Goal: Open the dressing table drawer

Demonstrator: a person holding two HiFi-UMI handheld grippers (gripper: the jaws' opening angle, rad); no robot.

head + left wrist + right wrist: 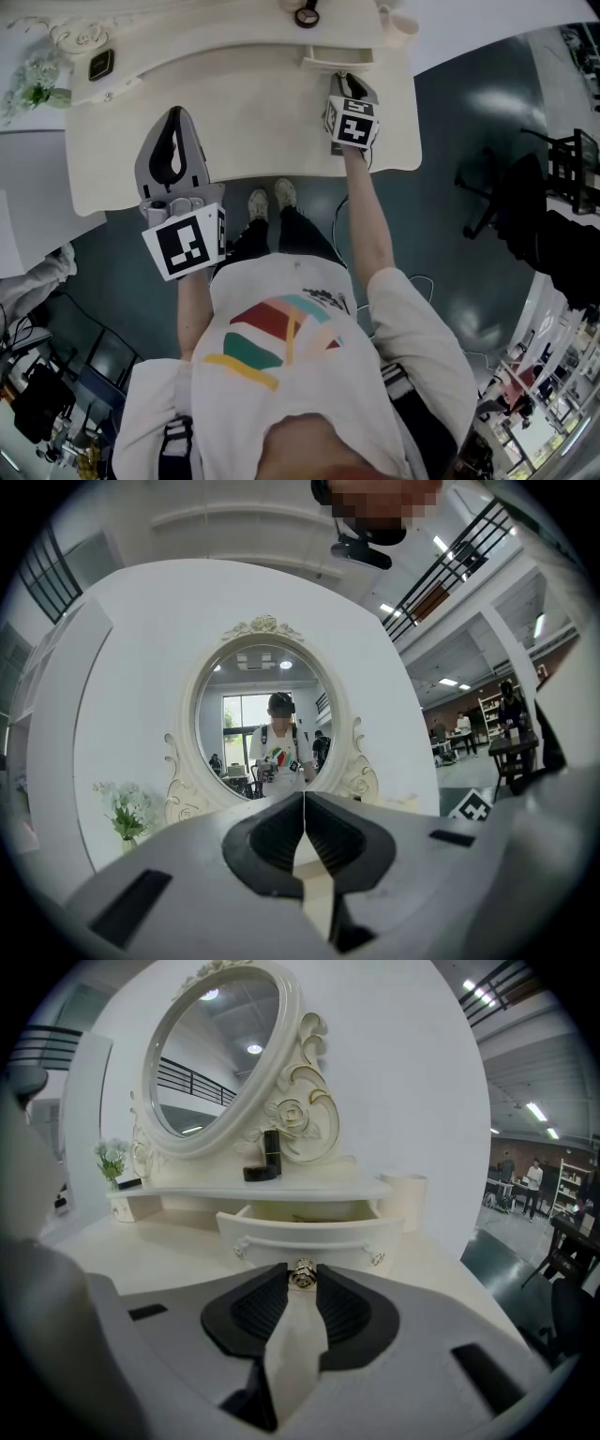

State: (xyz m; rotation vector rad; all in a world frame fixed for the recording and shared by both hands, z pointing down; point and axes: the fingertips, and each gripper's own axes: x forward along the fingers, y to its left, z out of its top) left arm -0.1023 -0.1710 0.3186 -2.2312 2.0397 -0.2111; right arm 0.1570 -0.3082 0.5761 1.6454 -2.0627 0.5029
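The cream dressing table [244, 112] has a small drawer [337, 58] under its raised shelf, and the drawer stands pulled out a little. In the right gripper view the curved drawer front [309, 1235] shows a gap behind it. My right gripper [302, 1281] is shut on the drawer's small metal knob [302, 1275], which sits between the pad tips. In the head view this right gripper [349, 82] reaches over the tabletop to the drawer. My left gripper [175, 114] hovers over the table's front left. It is shut with nothing in it [304, 799] and faces the oval mirror [265, 719].
A vase of white flowers [112, 1157] stands at the shelf's left end. A black bottle [265, 1162] sits on the shelf by the mirror frame, and a cream cup [405, 1202] at its right end. A dark office chair [506, 197] stands on the floor to the right.
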